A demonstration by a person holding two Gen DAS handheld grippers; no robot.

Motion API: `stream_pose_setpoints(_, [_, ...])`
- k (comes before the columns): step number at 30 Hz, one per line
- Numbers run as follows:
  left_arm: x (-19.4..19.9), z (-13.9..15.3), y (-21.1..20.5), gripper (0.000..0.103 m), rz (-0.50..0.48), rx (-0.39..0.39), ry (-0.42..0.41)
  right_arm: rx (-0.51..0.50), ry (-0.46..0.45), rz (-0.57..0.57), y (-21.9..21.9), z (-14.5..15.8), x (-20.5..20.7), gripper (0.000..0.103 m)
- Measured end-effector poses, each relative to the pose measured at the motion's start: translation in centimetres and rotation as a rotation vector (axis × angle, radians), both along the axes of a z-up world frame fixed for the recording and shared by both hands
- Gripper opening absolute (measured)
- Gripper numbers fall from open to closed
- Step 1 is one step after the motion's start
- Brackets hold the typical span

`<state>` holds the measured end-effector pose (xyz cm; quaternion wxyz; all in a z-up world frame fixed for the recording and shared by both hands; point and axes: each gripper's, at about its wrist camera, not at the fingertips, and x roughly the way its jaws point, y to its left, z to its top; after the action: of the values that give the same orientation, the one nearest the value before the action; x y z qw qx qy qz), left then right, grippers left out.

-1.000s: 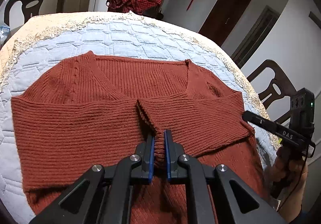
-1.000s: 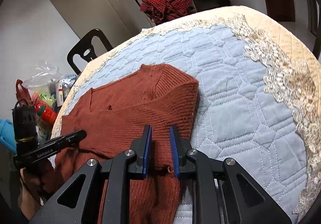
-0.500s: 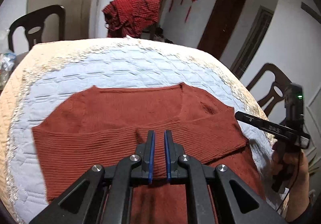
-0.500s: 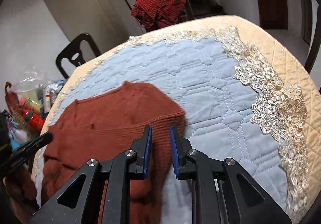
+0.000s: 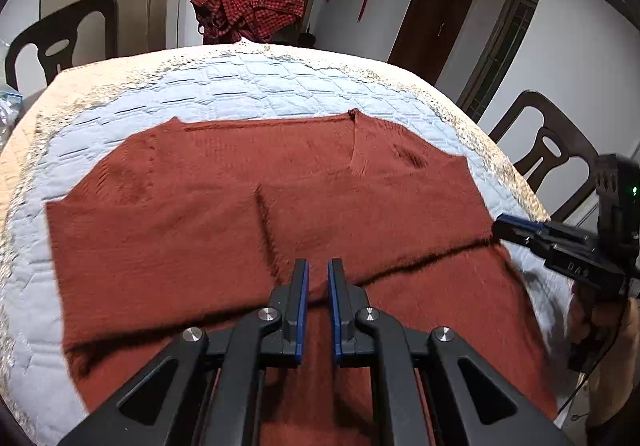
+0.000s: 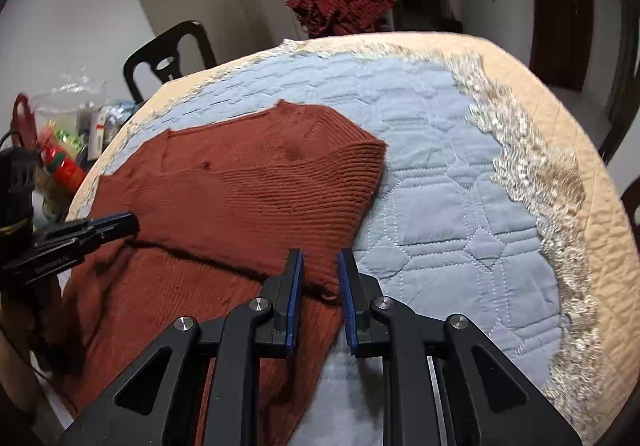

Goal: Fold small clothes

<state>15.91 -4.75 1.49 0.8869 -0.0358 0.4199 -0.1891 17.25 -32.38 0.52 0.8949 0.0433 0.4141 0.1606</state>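
With the rust-red sweater [image 5: 248,214] lying sleeve-folded on the quilted table cover [image 6: 460,206], the left gripper [image 5: 317,278] and right gripper [image 6: 319,274], both narrowly parted and empty above it, could snag the folded edge and undo it.

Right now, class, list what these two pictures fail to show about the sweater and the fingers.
- The sweater's near hem: cut off by the bottom edge and hidden behind the left gripper, left wrist view.
- Whether the right gripper pinches cloth: not clear, right wrist view.
- The items beside the table: too small and blurred.
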Motion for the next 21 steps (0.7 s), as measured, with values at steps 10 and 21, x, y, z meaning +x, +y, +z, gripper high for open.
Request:
stream_pose_setpoints(10, [-3.2, -0.2, 3.4, 0.028, 0.057, -0.019, -0.002, 0.015, -0.005, 0.04, -0.8, 0.5, -3.2, 0.019])
stream_pose_setpoints(21, [-8.8, 2.0, 7.8, 0.029, 0.145, -0.024, -0.075, 0.117, -0.067, 0.115, -1.5, 3.7, -8.1, 0.029])
